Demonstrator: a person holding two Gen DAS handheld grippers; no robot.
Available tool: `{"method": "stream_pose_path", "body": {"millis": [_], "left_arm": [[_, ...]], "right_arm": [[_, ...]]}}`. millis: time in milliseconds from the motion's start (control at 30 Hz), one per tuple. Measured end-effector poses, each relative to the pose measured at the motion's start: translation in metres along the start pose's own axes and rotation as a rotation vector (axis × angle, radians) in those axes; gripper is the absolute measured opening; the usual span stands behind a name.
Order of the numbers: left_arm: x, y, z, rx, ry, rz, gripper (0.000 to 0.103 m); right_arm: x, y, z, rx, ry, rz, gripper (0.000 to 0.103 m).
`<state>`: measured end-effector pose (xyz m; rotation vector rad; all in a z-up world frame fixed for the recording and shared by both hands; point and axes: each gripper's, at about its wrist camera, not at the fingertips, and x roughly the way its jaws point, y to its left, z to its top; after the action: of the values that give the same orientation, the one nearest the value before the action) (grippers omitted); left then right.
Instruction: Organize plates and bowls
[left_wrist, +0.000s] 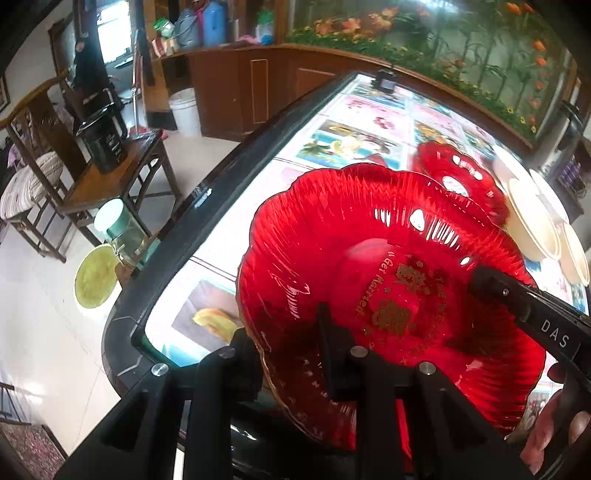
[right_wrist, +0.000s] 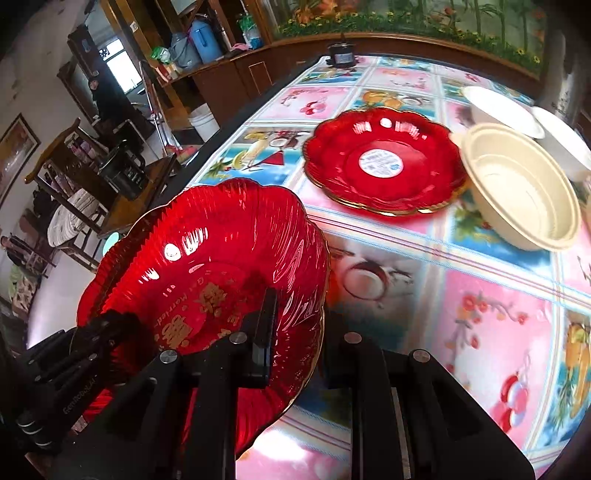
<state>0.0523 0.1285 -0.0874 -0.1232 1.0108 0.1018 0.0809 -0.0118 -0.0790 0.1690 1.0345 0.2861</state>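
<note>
Red plate: a shiny red plate (right_wrist: 207, 266) with gold letters fills the lower left of the right wrist view. It is tipped up and lifted off the table.
Left tongs: the left gripper (left_wrist: 286, 354) pinches the near rim of this plate, low in the middle of the left wrist view. One finger is inside the plate and one is outside.
Right tongs: the right gripper (right_wrist: 295, 343) is closed on the plate's other rim, low in the middle of its view, one finger in and one out.
Red stack: more red plates (right_wrist: 384, 162) sit in a pile in the upper middle of the right wrist view. The top one has a white sticker.
Bowls: cream bowls (right_wrist: 517, 188) sit just beside the pile, at the upper right.
Table: the table (right_wrist: 480, 302) has a cloth with fruit and flower pictures.
Step now: I think the held plate is being carried to the red pile.
Next move: it likely needs to go up and right, get flat, and go down on the pile. Then both tongs let go.
</note>
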Motion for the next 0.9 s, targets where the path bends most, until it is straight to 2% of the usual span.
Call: {"method": "stream_pose_path", "body": {"millis": [167, 333, 367, 467, 533, 667, 733, 900], "left_arm": [[0.005, -0.003, -0.007, 0.003, 0.028, 0.008, 0.024], [0.01, 0.002, -0.011, -0.014, 0.058, 0.013, 0.027], [0.011, 0.002, -0.011, -0.01, 0.068, 0.011, 0.028], [0.011, -0.002, -0.016, 0.018, 0.092, 0.045, 0.046], [0.003, -0.002, -0.021, 0.028, 0.066, 0.069, 0.06], [-0.021, 0.005, -0.029, 0.018, -0.006, 0.108, 0.062], [-0.032, 0.008, -0.031, 0.015, -0.026, 0.12, 0.063], [-0.068, 0.007, -0.036, 0.002, -0.113, 0.108, 0.066]], "right_arm": [[0.007, -0.01, -0.007, 0.02, 0.031, 0.016, 0.018], [0.02, -0.013, -0.013, 0.039, 0.099, 0.058, 0.018], [0.02, -0.014, -0.014, 0.042, 0.101, 0.068, 0.018], [0.015, -0.016, -0.014, 0.035, 0.096, 0.07, 0.018], [0.007, -0.023, -0.014, 0.044, 0.07, 0.072, 0.018], [-0.011, -0.042, -0.014, 0.095, 0.018, 0.103, 0.019], [-0.02, -0.05, -0.015, 0.115, -0.006, 0.115, 0.022], [-0.04, -0.064, -0.019, 0.149, -0.065, 0.107, 0.023]]}}
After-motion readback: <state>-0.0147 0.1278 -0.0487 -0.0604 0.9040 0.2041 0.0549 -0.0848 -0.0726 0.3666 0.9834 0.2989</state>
